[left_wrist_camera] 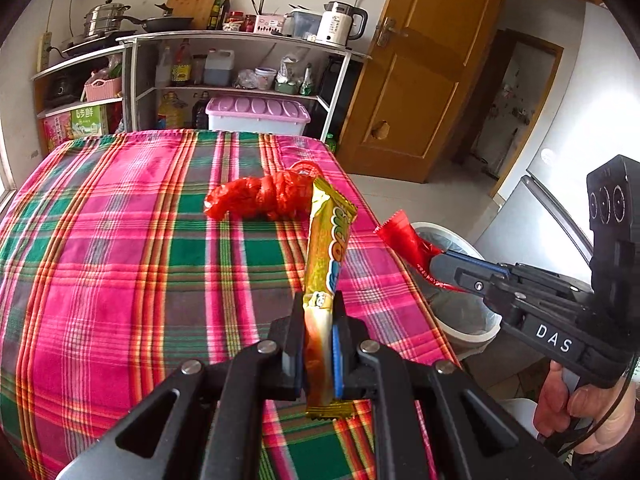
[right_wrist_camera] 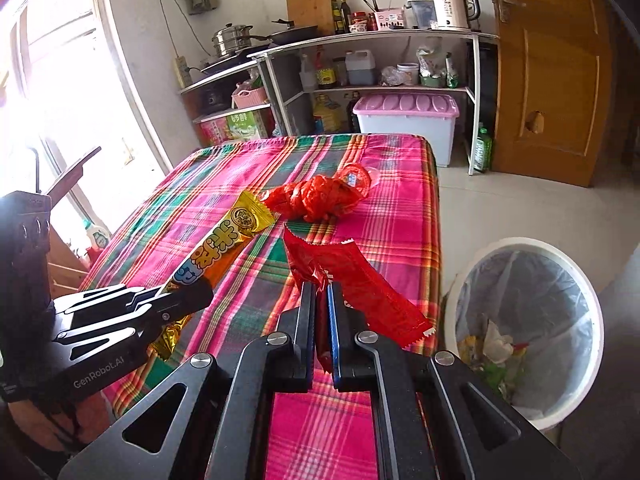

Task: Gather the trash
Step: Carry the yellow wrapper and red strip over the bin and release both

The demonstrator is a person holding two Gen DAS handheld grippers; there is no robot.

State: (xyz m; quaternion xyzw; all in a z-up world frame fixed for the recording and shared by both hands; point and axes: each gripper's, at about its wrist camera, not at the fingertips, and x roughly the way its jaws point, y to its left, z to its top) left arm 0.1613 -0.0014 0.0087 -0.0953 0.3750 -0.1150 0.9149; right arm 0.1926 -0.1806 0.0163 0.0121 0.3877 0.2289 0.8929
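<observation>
My left gripper (left_wrist_camera: 318, 300) is shut on a yellow snack wrapper (left_wrist_camera: 330, 236) and holds it upright above the plaid tablecloth (left_wrist_camera: 120, 240). My right gripper (right_wrist_camera: 320, 292) is shut on a red wrapper (right_wrist_camera: 360, 276), held above the table's right edge. The right gripper also shows in the left wrist view (left_wrist_camera: 440, 260), over the white trash bin (left_wrist_camera: 452, 236), with the red wrapper (left_wrist_camera: 400, 236) in it. The left gripper (right_wrist_camera: 200, 292) and yellow wrapper (right_wrist_camera: 224, 248) show in the right wrist view. A knotted red plastic bag (left_wrist_camera: 260, 198) (right_wrist_camera: 320, 196) lies on the table beyond both.
The white bin (right_wrist_camera: 592, 304) with a clear liner and some trash stands on the floor right of the table. Kitchen shelves (left_wrist_camera: 240, 40) with a pink-lidded storage box (left_wrist_camera: 258, 116) stand behind the table. A wooden door (left_wrist_camera: 416, 80) is at the back right.
</observation>
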